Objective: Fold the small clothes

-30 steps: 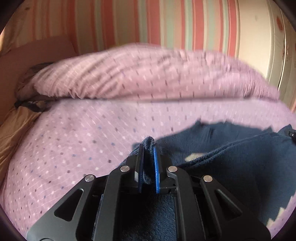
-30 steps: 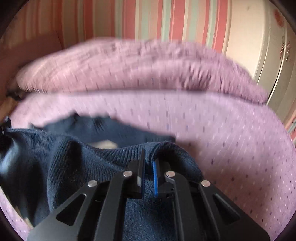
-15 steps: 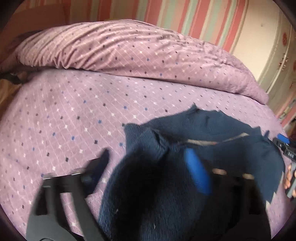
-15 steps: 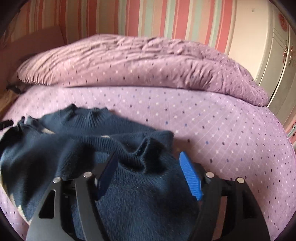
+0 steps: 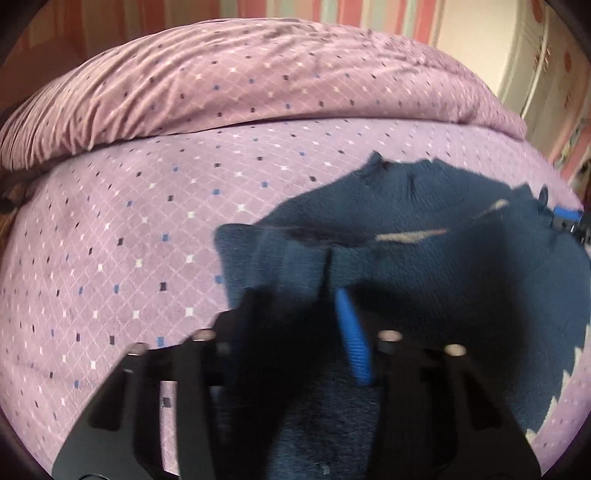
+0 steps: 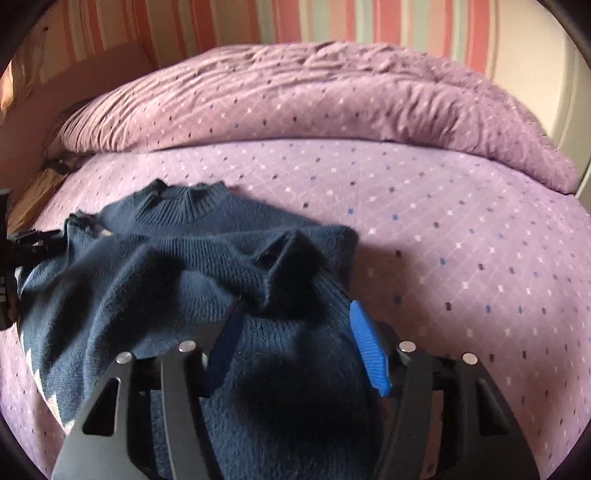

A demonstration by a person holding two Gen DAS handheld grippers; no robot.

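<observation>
Jaws just closing: left gripper (image 5: 299,306) narrow, right gripper (image 6: 295,314) wide, both astride sweater (image 6: 166,266), collar (image 6: 184,206) pointing away.

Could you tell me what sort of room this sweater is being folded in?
Most likely a bedroom: the navy sweater lies on a bed with a purple dotted bedspread, a matching rumpled duvet heaped behind, and a striped wall beyond.

Sweater on bed, folded duvet behind.
Sweater (image 6: 177,266) lies on bedspread (image 6: 461,258), collar toward duvet (image 6: 314,99); left gripper (image 5: 314,317) and right gripper (image 6: 295,332) at its near corners.
</observation>
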